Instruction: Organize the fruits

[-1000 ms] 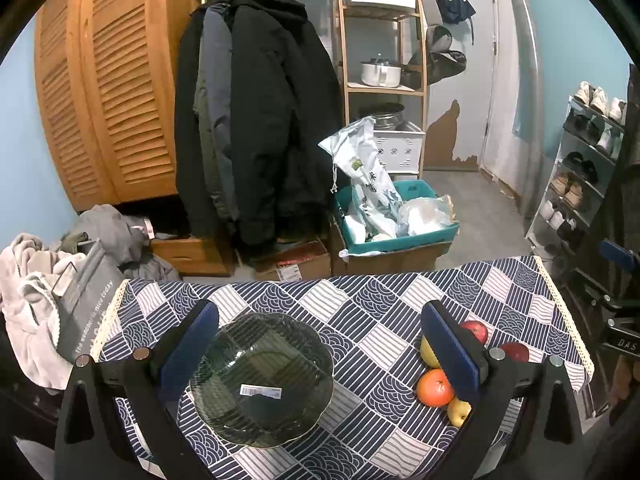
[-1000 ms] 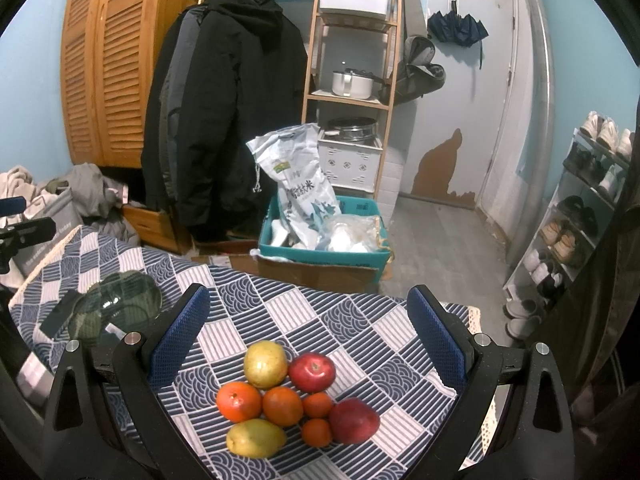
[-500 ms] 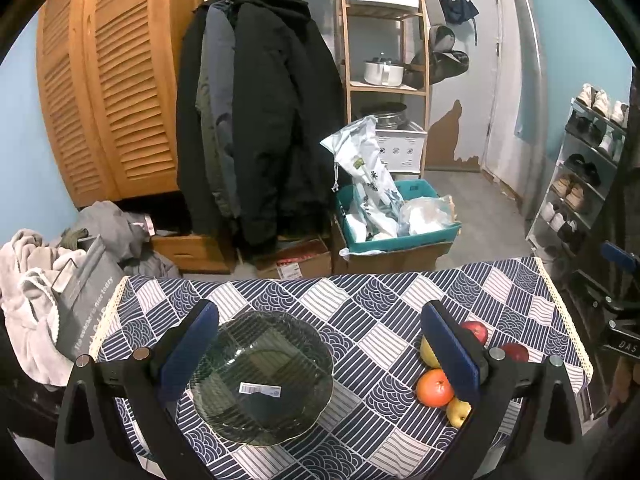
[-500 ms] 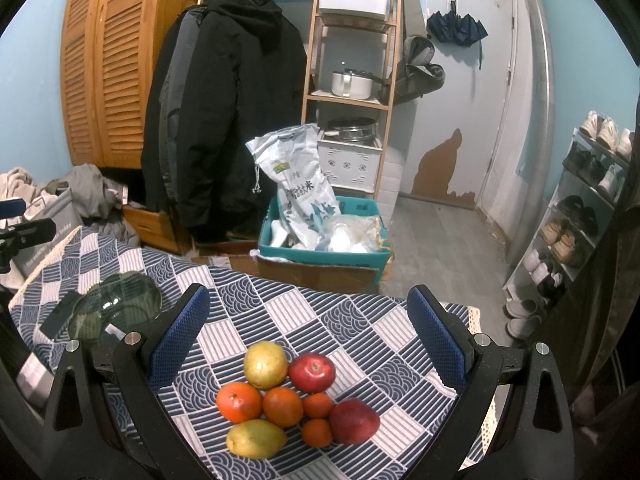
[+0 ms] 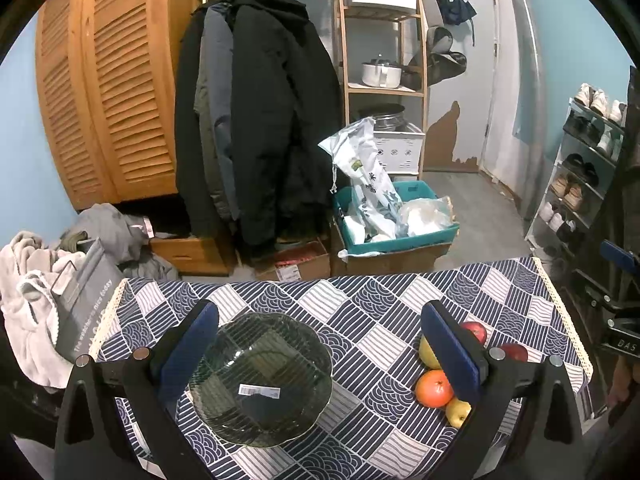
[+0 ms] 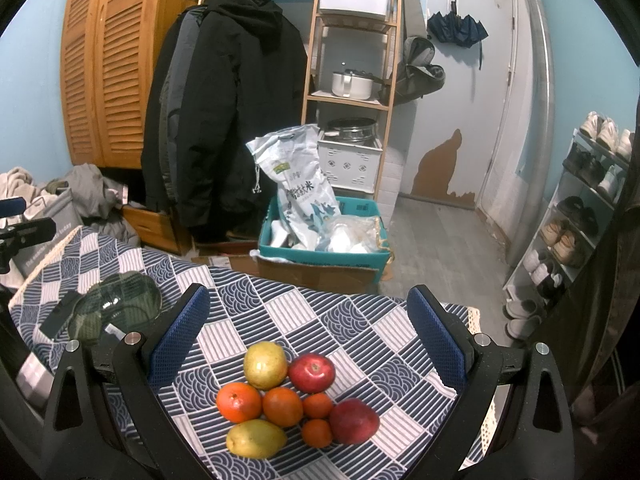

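Observation:
A green glass plate [image 5: 260, 376] lies on the blue patterned tablecloth [image 5: 360, 312], below and between the fingers of my left gripper [image 5: 320, 344], which is open and holds nothing. To its right, part of the fruit pile [image 5: 434, 388] peeks out behind the right finger. In the right wrist view the pile sits close together: two yellow pears [image 6: 266, 364], a red apple [image 6: 312, 372], several oranges [image 6: 239, 401] and a second red apple [image 6: 354, 420]. My right gripper [image 6: 308, 336] hangs open above the pile, touching none of it. The plate [image 6: 116, 308] appears at the far left.
The table's far edge [image 5: 320, 278] drops to the floor, where a teal bin of bags [image 5: 394, 220] sits on cardboard boxes. Dark coats [image 5: 256, 128] hang behind; a shoe rack [image 5: 580, 168] stands right. Clothes and a grey bag [image 5: 76, 292] lie at the left.

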The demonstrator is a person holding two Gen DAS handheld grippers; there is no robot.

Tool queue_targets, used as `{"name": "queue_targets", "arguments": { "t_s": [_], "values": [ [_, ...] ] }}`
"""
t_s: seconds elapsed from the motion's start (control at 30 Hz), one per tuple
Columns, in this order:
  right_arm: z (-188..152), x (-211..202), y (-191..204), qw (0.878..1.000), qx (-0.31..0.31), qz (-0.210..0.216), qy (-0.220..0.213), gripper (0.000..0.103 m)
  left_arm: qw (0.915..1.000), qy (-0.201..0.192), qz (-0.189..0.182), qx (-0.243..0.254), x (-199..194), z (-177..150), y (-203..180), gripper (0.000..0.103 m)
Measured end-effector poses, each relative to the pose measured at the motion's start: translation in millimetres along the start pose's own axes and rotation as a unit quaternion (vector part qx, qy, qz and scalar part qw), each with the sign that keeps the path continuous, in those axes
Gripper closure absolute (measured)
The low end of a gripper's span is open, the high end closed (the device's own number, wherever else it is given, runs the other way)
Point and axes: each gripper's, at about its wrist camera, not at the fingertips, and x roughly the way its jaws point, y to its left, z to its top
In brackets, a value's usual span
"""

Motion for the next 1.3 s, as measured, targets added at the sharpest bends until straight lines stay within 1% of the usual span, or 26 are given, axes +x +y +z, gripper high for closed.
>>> {"name": "queue_targets", "arguments": {
  "t_s": [0.53,0.63,0.8,0.9,1.13,1.3],
  "values": [
    [-1,0,-2,1.0,0.0,-0.001,0.001,0.006,1.0,-0.001,0.0,-0.003,0,2,-1,0.001],
    [-2,0,5,1.0,0.001,-0.001,0.0,0.006,1.0,-0.001,0.0,-0.002,-1,2,-1,0.001],
    [-3,0,4,1.0,0.0,-0.002,0.001,0.006,1.0,0.0,0.002,0.001,-1,2,-4,0.001],
    [-1,-2,-7,1.0,0.0,-0.003,0.003,0.006,1.0,0.002,0.001,0.004,1,1,-6,0.001],
    [-7,4,-23,1.0,0.009,-0.006,0.021,0.006,0.9995,0.018,-0.001,0.026,15,-10,-23,0.001],
    [-19,14,-30,0.999,0.006,-0.016,0.048,0.006,0.9982,0.041,-0.02,0.038,25,-18,-36,0.001]
  ]
}}
